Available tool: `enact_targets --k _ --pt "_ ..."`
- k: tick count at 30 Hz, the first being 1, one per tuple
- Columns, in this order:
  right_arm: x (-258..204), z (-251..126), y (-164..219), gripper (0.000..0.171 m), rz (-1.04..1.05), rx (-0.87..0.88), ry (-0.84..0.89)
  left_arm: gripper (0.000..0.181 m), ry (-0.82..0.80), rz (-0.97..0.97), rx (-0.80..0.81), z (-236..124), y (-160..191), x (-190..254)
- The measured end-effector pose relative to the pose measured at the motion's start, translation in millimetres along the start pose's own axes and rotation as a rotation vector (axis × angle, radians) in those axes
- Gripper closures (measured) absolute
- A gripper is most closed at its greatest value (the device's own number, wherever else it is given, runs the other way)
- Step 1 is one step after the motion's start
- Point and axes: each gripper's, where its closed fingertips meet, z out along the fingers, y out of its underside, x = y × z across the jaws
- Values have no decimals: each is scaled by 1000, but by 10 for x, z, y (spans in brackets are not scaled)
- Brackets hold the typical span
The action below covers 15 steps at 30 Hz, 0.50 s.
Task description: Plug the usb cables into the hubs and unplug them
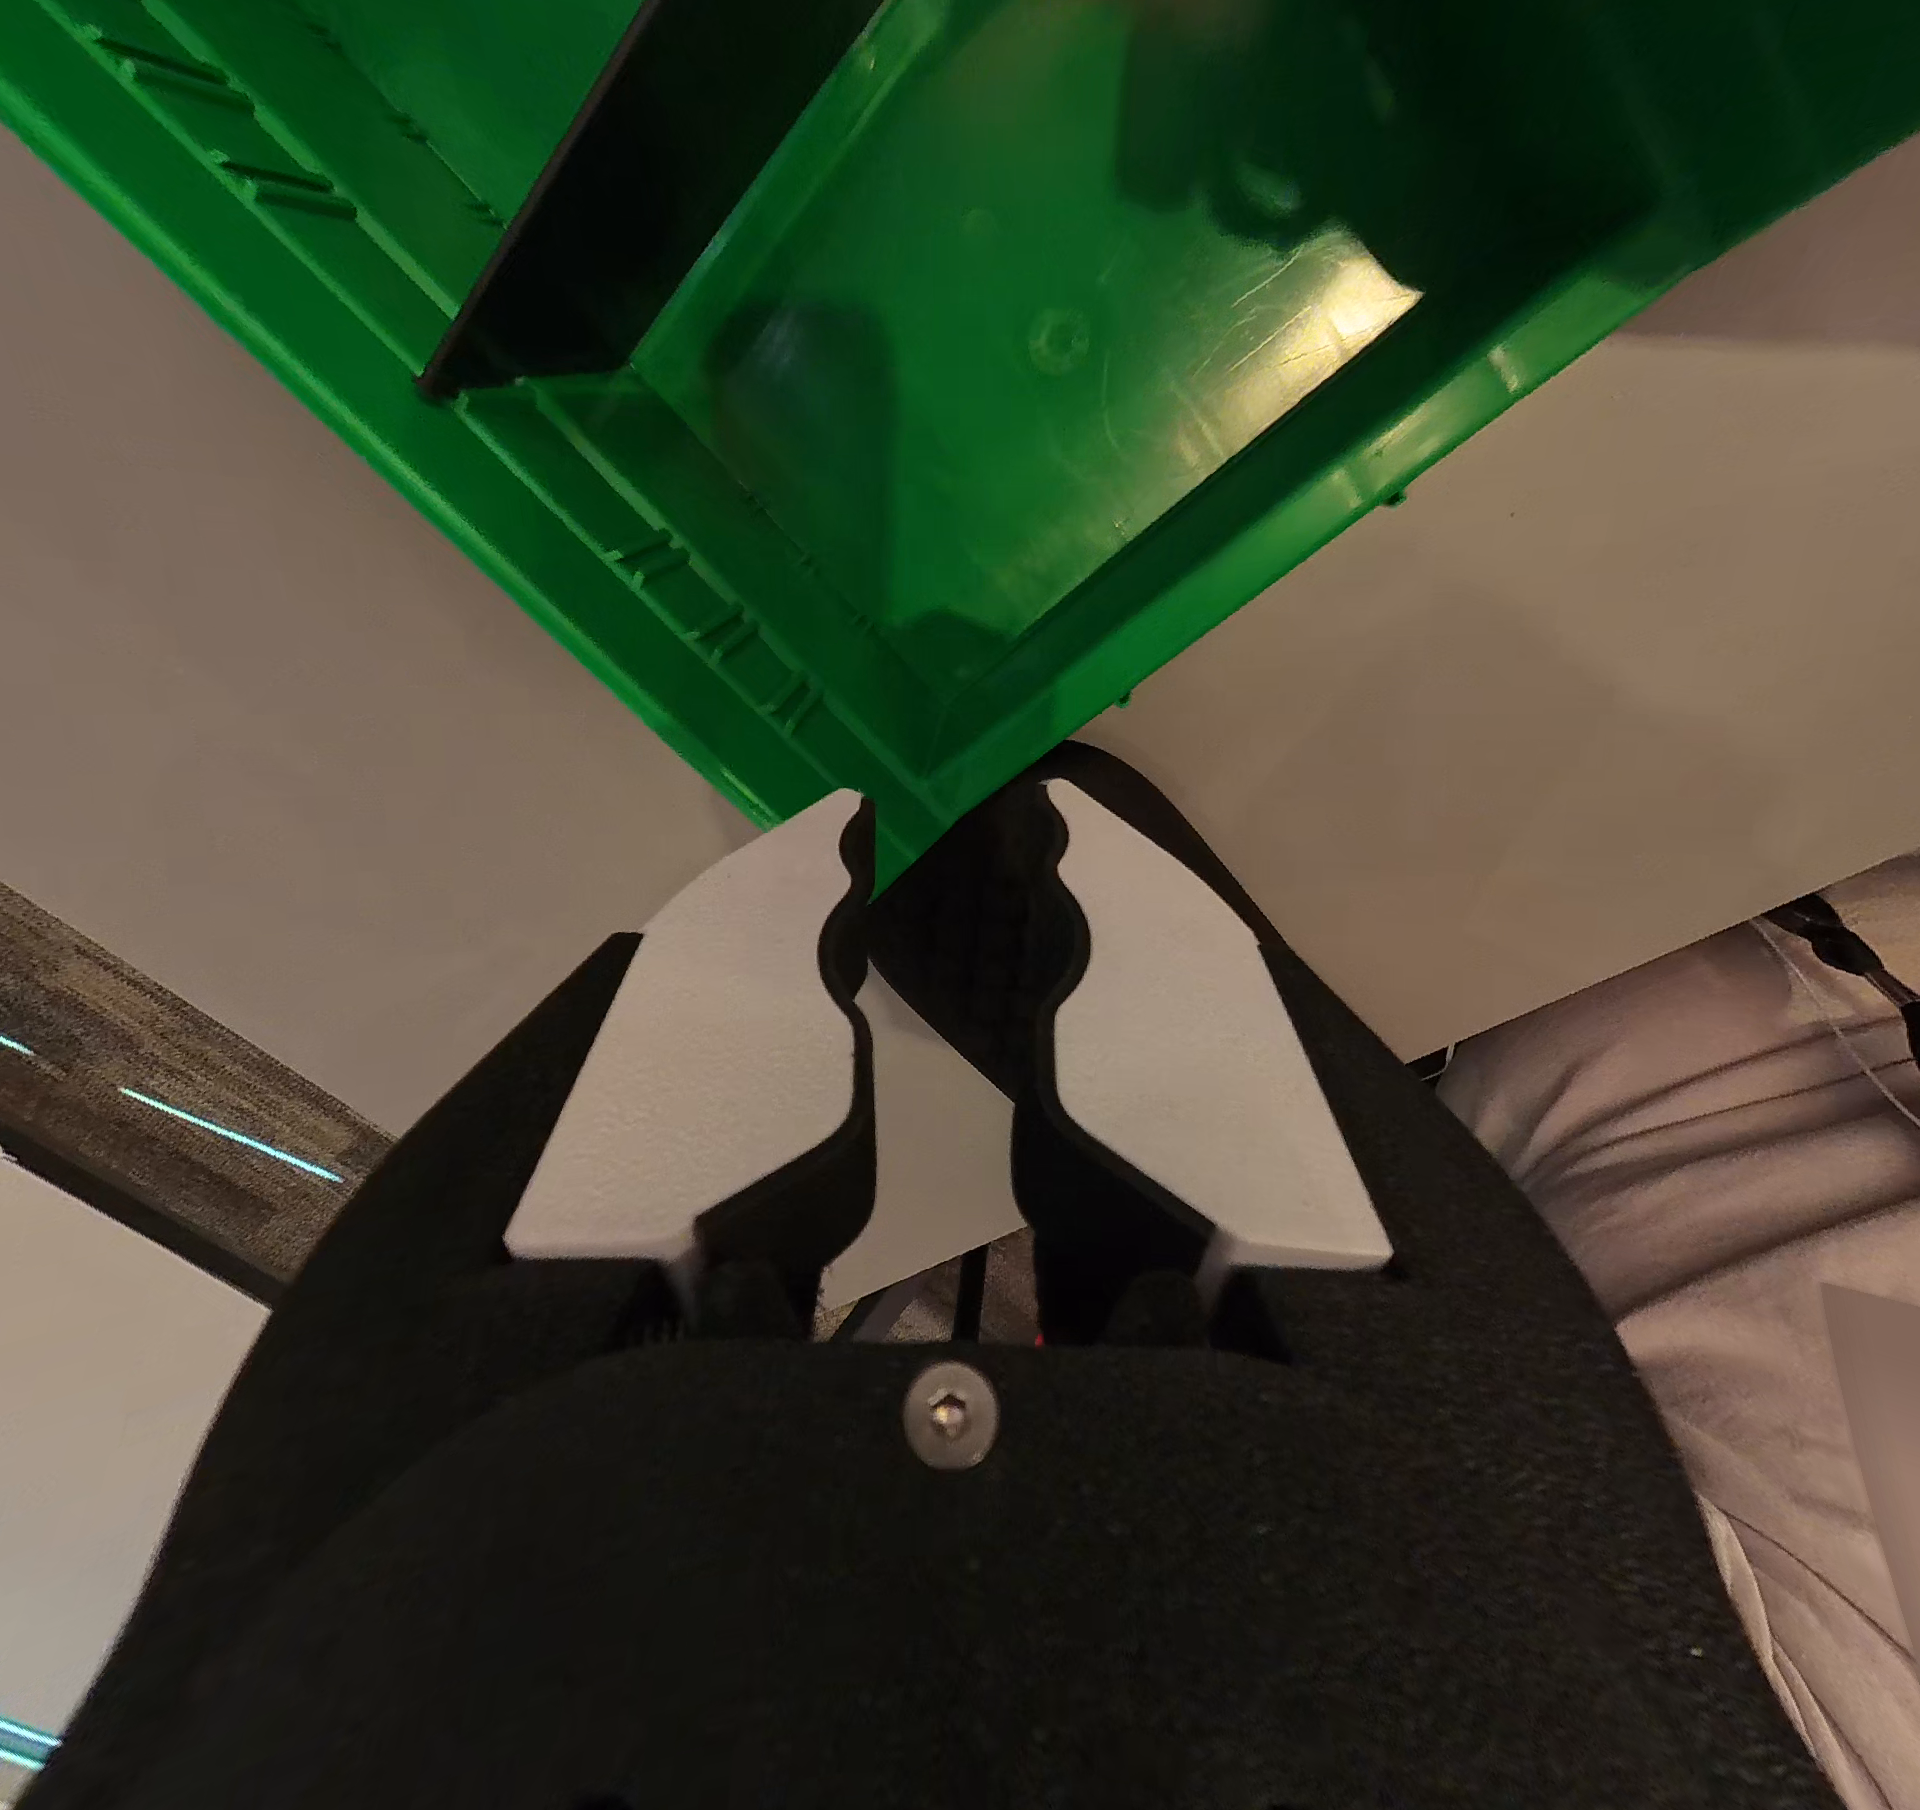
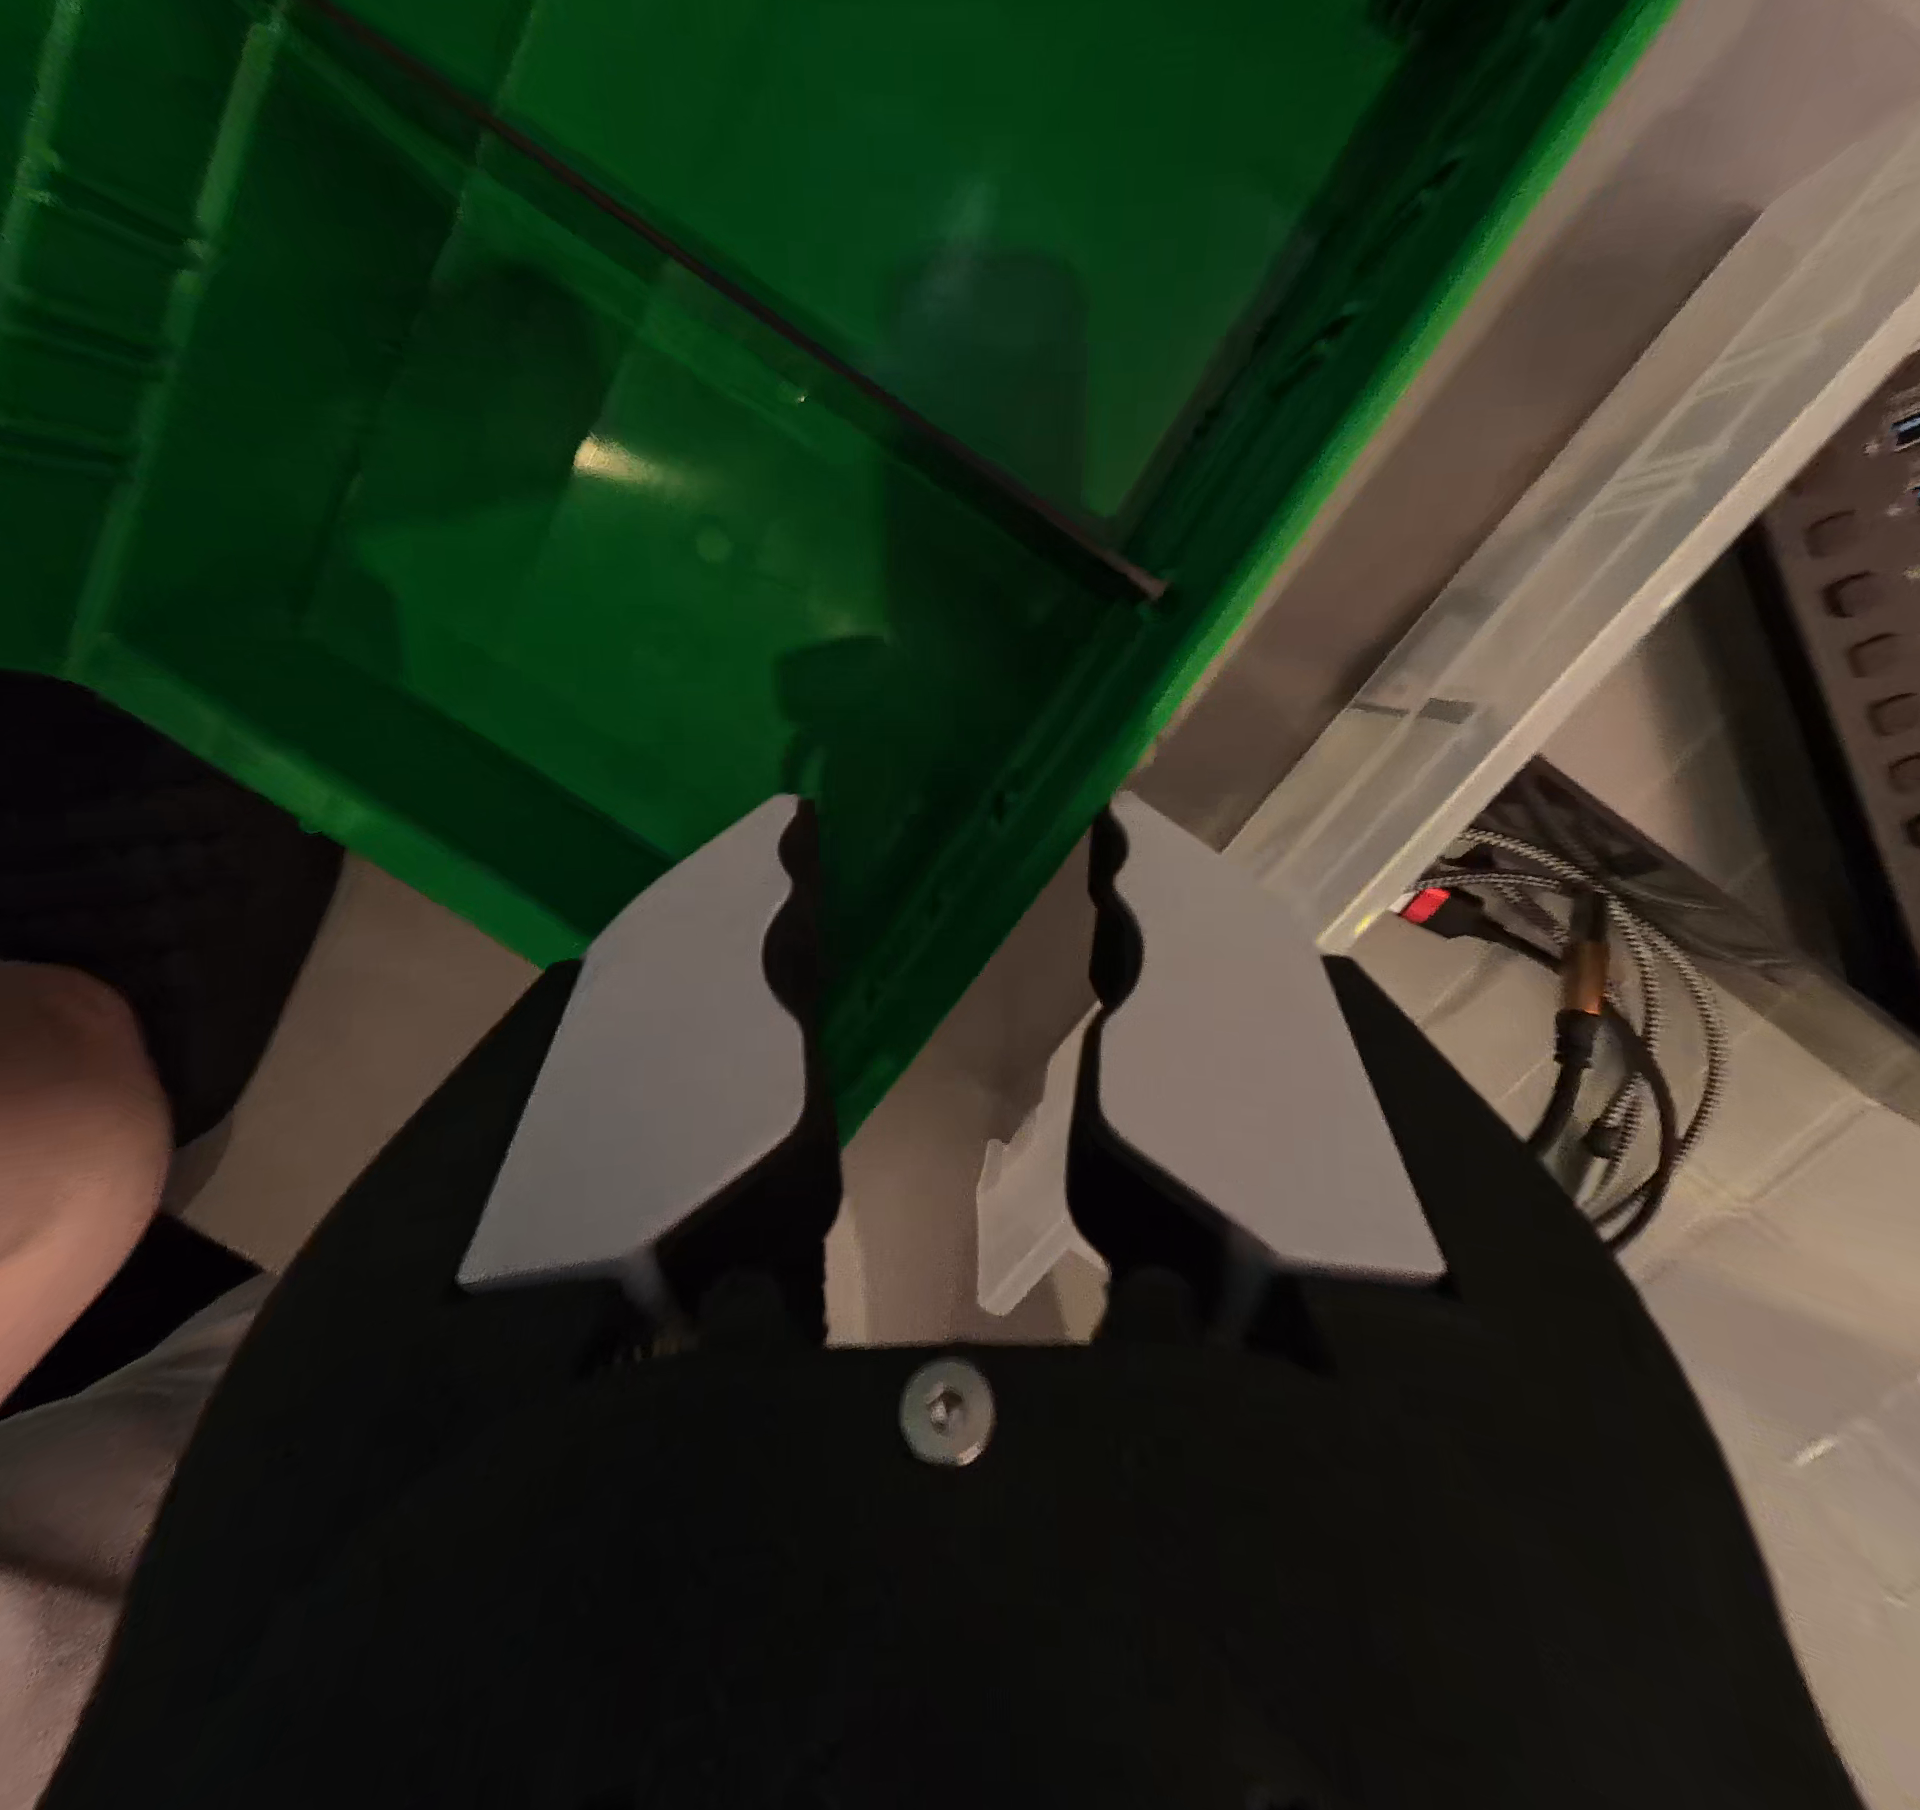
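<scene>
My right claw [image 2: 951, 929], parted and empty over the green bin [image 2: 727, 306], has cables [image 2: 1600, 1022] at three o'clock; left claw [image 1: 951, 877] grips the bin corner.

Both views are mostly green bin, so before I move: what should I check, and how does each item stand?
1. Left hand-held gripper at the green bin corner, grip firm: cannot tell.
2. Right hand-held gripper straddling the bin wall, jaws apart: ok.
3. Black divider standing in the bin: ok.
4. USB cables in hand: not ok; they lie in the clear box, beside the bin.
5. Hub located: cannot tell.
</scene>
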Motion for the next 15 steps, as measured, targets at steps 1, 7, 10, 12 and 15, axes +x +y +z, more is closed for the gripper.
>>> enact_targets --k 1,7,10,12,15 --pt "-3 5 5 122 13 -9 -6 155 -1 1 -1 2 -3 2" --pt "27 -5 64 139 33 -50 -26 155 -6 13 -5 3 -12 23" --pt "75 -11 38 144 67 -41 -41 155 -8 13 -6 3 -19 29" --pt "81 -11 38 144 73 -45 -46 155 -11 16 -12 8 -21 36" --pt "171 -4 90 138 50 -73 40 155 -15 26 -17 14 -33 48"
